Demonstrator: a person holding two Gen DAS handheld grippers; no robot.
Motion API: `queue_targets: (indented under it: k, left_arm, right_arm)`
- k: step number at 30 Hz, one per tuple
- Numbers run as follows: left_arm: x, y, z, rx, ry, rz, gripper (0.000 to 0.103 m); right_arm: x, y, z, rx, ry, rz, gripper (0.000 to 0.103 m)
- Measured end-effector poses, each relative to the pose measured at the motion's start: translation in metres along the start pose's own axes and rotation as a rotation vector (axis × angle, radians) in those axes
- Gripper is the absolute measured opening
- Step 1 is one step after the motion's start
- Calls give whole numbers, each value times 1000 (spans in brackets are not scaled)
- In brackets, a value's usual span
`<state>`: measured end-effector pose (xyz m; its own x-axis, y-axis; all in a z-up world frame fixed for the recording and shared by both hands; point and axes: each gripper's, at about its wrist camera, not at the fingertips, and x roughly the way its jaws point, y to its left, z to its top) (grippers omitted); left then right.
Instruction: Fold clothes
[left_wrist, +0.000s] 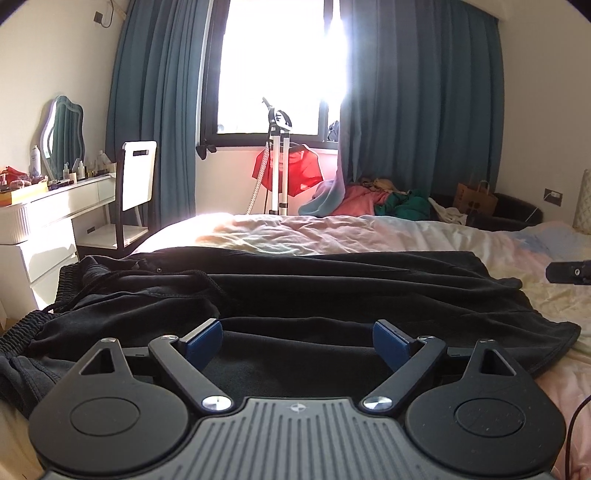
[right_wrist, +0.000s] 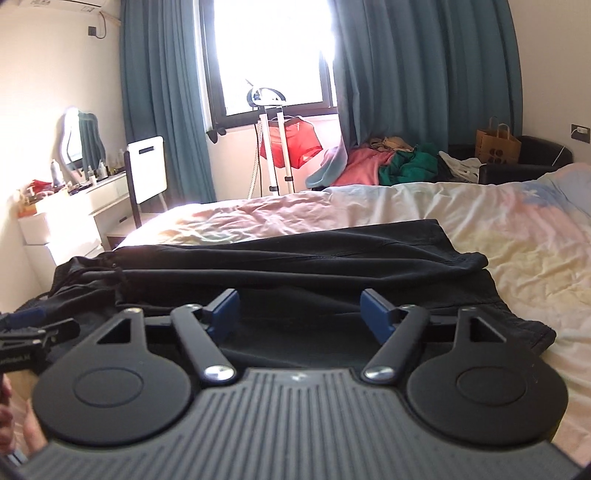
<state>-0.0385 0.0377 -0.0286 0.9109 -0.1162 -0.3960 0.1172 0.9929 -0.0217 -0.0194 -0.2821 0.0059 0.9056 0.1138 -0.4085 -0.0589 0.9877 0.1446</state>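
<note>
The left tongs (left_wrist: 297, 341) stood released, their blue-padded fingers (left_wrist: 205, 341) spread wide with nothing between them, low over the black trousers (left_wrist: 332, 295). The right tongs (right_wrist: 299, 314) were likewise spread and empty above the same garment. The trousers, soft matte knit cloth with a ribbed elastic waistband (left_wrist: 22, 332) and a thin drawstring (left_wrist: 147, 278), lay flat and creased across the near edge of the bed (left_wrist: 406, 236). Beyond the trousers the bed's pastel sheet was rumpled. Further behind the trousers, a heap of pink and green clothes (right_wrist: 388, 162) lay under heavy pleated teal curtains (right_wrist: 424, 74).
</note>
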Motion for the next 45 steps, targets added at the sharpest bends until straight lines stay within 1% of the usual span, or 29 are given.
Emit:
queue_targets:
  k: [1,2,4,7,10,13,16,18,20,23,24,26,27,30,32,34,36,37,40,43,44,45]
  left_arm:
    - [0,1,-1,-8,0,2,98]
    - [0,3,-2,-21,0,0,103]
    - [2,6,-2,-50,9,-8,103]
    - [9,13,-4,-90,45,-10,103]
    - [20,25,-4,-126,101,34,103]
    - [24,46,-3,-186,142,101,103]
    - [18,77,-4,-317,138,182,103]
    - [11,103,-3,-419,149,216,103]
    - [7,129,4,-498,196,248,103]
    - [0,167,15,-579,301,354,99]
    - [-3,181,14,-630,330,365,99]
    - [-9,211,11,-755,380,364,100]
    - [-8,222,7,-810,394,365,100]
    - [0,250,-10,-966,415,369,99]
    - [5,268,-22,-1070,428,371,97]
    - [10,286,-34,-1175,441,372,97]
    - [15,304,-46,-1279,454,372,100]
    - [16,309,-48,-1303,437,371,100]
    - [8,309,-52,-1316,332,352,101]
    - [-8,306,-56,-1344,216,272,98]
    - [-14,306,-57,-1366,173,233,97]
    - [-19,306,-58,-1384,141,210,97]
  right_arm:
    - [0,1,-6,1,4,7,76]
    - [-1,2,-11,2,9,14,76]
    - [-2,4,-18,7,17,26,76]
    - [1,3,-19,15,15,28,76]
    - [4,0,-19,27,18,4,76]
    - [8,-5,-22,49,40,-28,76]
    - [11,-12,-23,78,66,-45,76]
    - [13,-18,-24,107,80,-69,76]
    - [16,-25,-25,131,96,-95,76]
    - [18,-36,-27,190,109,-115,76]
    - [19,-39,-28,210,112,-113,76]
    - [20,-47,-29,243,112,-107,76]
    - [20,-51,-29,263,111,-105,76]
    - [18,-63,-27,326,103,-101,76]
    - [15,-76,-28,391,92,-100,76]
    - [13,-93,-29,469,90,-105,76]
    - [11,-114,-31,559,89,-112,76]
    - [11,-125,-33,608,89,-116,76]
    - [5,-168,-42,807,67,-130,76]
    - [-1,-211,-60,1006,30,-168,79]
    - [-1,-220,-66,1050,23,-179,78]
    - [0,-229,-72,1099,17,-183,78]
